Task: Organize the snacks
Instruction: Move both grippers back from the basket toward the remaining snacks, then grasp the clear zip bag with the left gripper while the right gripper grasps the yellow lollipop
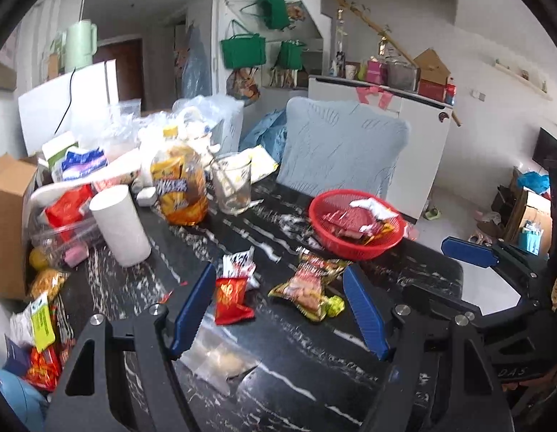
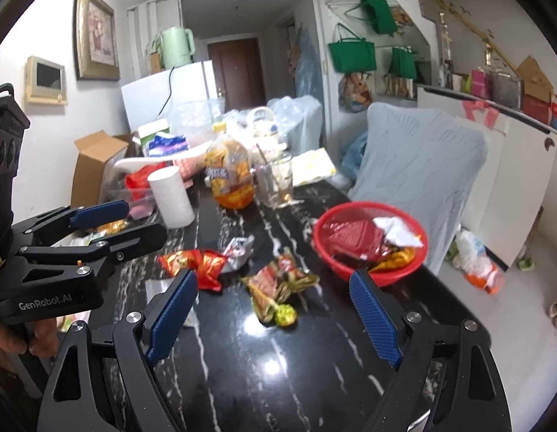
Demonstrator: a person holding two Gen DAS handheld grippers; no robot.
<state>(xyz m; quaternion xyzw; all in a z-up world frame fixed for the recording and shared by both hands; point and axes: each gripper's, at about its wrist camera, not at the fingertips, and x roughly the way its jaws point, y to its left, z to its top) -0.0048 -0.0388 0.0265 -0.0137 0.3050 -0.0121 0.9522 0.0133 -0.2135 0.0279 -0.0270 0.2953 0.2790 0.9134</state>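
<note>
Red basket (image 2: 368, 270) already collects wrappers on the bench (image 2: 278, 360); both claws, left claw (image 1: 278, 309) and right claw (image 2: 275, 313), hover spread and empty over loose red packet (image 1: 230, 300) and green packet (image 1: 307, 288), probably next in

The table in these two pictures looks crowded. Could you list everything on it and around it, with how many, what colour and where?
black marble-patterned table: one, black with white veins, under everything
red plastic mesh basket: one, red, right side, holding wrappers
red snack packet: one, red, near edge, left of centre
white snack packet: one, white and red, just behind the red packet
green-and-red snack packet: one, centre, before the basket
white paper roll: one, upright, left
orange juice bottle: one, yellow cap, behind the roll
clear glass cup: one, beside the bottle
cardboard box: one, brown, far left
light blue chair cover: one, behind the basket
green bags: three, hanging on the wall
left gripper: blue pads, open
right gripper: blue pads, open
</note>
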